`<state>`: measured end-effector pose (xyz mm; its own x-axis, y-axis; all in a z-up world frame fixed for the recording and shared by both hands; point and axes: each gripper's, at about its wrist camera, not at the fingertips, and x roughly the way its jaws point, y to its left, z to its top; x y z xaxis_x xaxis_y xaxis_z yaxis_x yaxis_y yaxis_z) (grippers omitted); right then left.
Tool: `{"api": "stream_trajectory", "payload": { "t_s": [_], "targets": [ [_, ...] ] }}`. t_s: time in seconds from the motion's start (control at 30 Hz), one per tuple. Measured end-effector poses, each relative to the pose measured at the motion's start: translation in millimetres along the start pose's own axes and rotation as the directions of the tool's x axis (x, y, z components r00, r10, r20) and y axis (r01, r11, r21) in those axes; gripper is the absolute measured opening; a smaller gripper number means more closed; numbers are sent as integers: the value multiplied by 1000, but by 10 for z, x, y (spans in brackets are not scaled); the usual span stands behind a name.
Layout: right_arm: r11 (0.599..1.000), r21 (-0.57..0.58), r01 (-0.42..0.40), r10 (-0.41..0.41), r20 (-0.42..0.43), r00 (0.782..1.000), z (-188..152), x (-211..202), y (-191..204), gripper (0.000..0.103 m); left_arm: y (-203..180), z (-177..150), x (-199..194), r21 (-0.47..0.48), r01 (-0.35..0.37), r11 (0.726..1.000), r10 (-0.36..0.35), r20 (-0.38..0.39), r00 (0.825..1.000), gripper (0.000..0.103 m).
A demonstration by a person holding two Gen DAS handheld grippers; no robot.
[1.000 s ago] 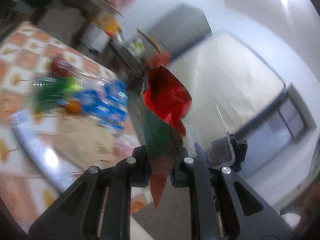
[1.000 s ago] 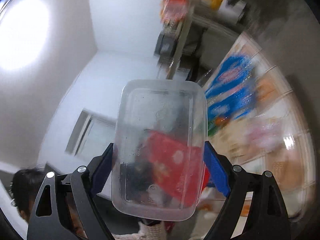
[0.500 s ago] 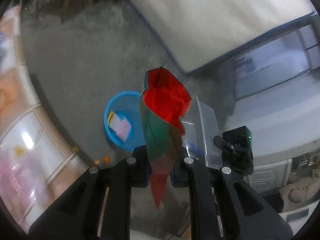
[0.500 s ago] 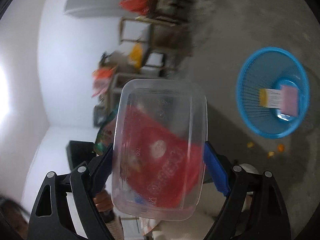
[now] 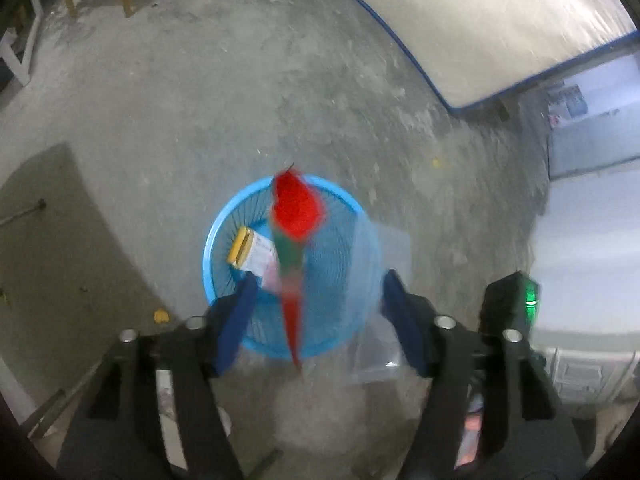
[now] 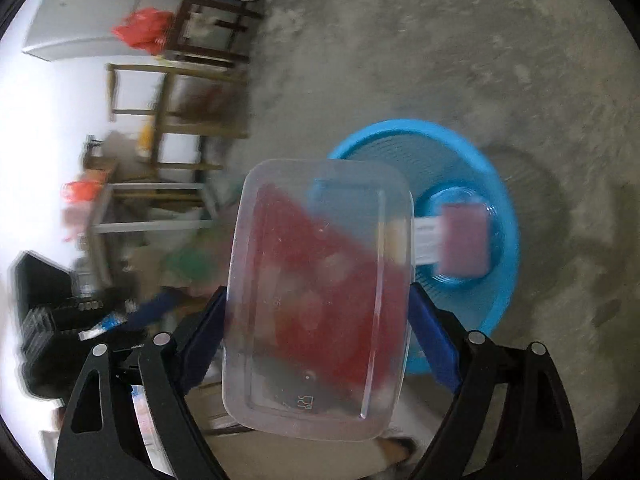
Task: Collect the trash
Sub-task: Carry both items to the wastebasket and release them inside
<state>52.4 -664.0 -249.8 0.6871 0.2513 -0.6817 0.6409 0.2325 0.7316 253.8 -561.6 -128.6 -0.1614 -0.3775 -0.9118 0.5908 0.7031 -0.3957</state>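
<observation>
In the left wrist view my left gripper (image 5: 316,316) is open above a blue mesh basket (image 5: 224,220) on the floor. A red and green wrapper (image 5: 296,216) hangs loose between the fingers, blurred, over the basket. A yellow and white packet (image 5: 250,254) lies inside the basket. In the right wrist view my right gripper (image 6: 316,332) is shut on a clear plastic container (image 6: 320,300), held beside the basket (image 6: 500,208). The red wrapper shows through the container.
The floor (image 5: 240,100) is bare grey concrete. A white mattress (image 5: 500,20) leans at the far right. Wooden stools and shelves (image 6: 180,92) stand at the left of the right wrist view. Small orange scraps (image 5: 161,315) lie beside the basket.
Both grippers have swung from the table to over the blue basket. My left gripper has opened and the red and green wrapper is dropping free. The right still holds the container.
</observation>
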Motion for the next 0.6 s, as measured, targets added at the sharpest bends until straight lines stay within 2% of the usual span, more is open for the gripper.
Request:
{"api": "stream_trajectory", "payload": {
  "t_s": [0.1,0.23,0.4,0.6],
  "targets": [
    [994,-3,105,-105,-23,994,138,224,-148,85,-68,-95,-96,28,21,999,-21,0,1000,72],
    [980,-24,197,-198,-33,980,185,329,-326,85,-125,-173,-300,82,10,997,-12,27,1000,73],
    [975,-46,219,-220,-4,976,149,279,-355,86,-121,-277,-718,104,41,994,-49,73,996,76],
    [982,-37,187,-186,36,982,99,147,-317,90,-57,-664,-1443,171,94,981,-121,158,980,83]
  ]
}}
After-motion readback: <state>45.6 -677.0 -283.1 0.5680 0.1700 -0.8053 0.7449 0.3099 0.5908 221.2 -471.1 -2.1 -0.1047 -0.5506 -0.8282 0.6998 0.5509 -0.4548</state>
